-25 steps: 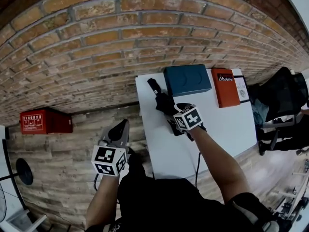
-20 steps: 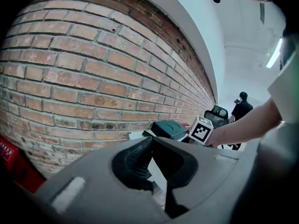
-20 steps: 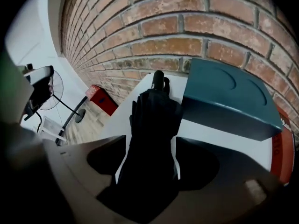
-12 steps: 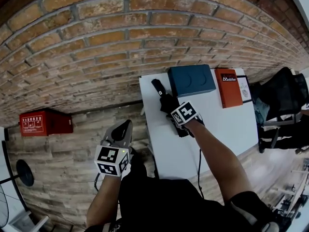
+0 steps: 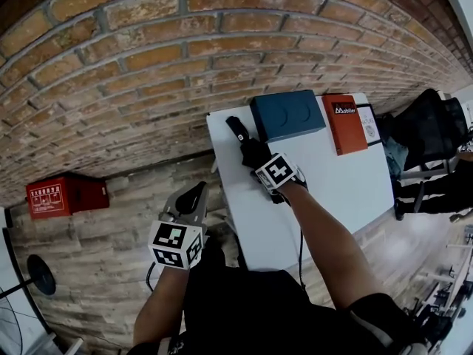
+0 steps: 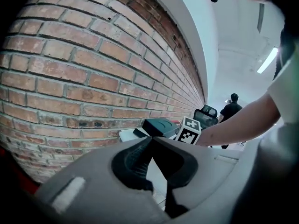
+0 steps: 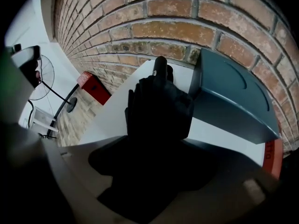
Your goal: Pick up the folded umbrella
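Observation:
The folded black umbrella [image 5: 251, 151] lies on the white table [image 5: 332, 191], its handle end [image 5: 234, 129] toward the brick wall. My right gripper [image 5: 264, 167] points steeply down onto it, just behind the marker cube [image 5: 277, 171]. In the right gripper view the umbrella [image 7: 159, 104] fills the gap of my right gripper [image 7: 156, 148]. The jaws stand wide on either side of it, and I see no pad pressing. My left gripper [image 5: 196, 192] hangs off the table's left side, shut and empty. In its own view my left gripper [image 6: 150, 138] has the tips touching.
A blue-grey case [image 5: 287, 115] stands right beside the umbrella against the wall, with a red box [image 5: 344, 123] to its right. A red cabinet [image 5: 63, 194] sits on the floor at left. A black chair [image 5: 432, 132] stands at the right.
My right gripper has come down and forward over the umbrella, and its cube now covers more of it. The left gripper has barely shifted.

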Tool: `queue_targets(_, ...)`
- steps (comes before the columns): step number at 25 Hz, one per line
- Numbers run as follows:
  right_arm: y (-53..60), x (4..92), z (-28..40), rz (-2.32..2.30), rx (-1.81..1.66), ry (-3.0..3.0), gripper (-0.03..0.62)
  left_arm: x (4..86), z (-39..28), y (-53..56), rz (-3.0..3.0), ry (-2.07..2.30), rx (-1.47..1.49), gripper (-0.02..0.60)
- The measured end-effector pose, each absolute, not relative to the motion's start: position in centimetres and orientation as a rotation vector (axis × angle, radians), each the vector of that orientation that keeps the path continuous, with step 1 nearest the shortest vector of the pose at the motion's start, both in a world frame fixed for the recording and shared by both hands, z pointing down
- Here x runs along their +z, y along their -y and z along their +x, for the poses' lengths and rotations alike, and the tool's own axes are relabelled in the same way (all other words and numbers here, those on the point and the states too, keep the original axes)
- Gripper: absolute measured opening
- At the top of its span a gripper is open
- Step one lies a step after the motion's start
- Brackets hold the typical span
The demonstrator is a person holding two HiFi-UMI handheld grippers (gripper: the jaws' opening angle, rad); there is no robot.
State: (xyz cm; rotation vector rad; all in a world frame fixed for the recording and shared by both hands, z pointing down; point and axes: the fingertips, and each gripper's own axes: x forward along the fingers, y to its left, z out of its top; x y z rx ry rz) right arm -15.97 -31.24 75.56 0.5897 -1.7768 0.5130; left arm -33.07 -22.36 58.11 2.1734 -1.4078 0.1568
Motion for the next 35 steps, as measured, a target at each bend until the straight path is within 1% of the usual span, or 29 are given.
queue_targets(4,31.4,75.5,-16.1,0.614,0.508,1.817,0.297,57.5,-32.7,21.6,2.195,1.391,0.165,0.006)
queue_targets(7,30.8,75.5,-16.1,0.607,0.526,1.846,0.264,55.9,-32.4,20.7,2.221,1.406,0.191,0.006)
queue_targets(16,29.2,71.5,-14.7,0.548,0.544,2.012,0.261,52.3,-28.3,20.3,2.250,1.468,0.178,0.006)
queue_targets(28,28.5,60.1,-14.8,0.550,0.604,2.428,0.260,48.9,-25.3,20.5,2.295,1.524,0.217,0.006)
queue_targets(35,28.8,52.0,-13.0,0.618,0.564,2.631,0.261,46.5,-24.8,21.3,2.329,1.559,0.209,0.006)
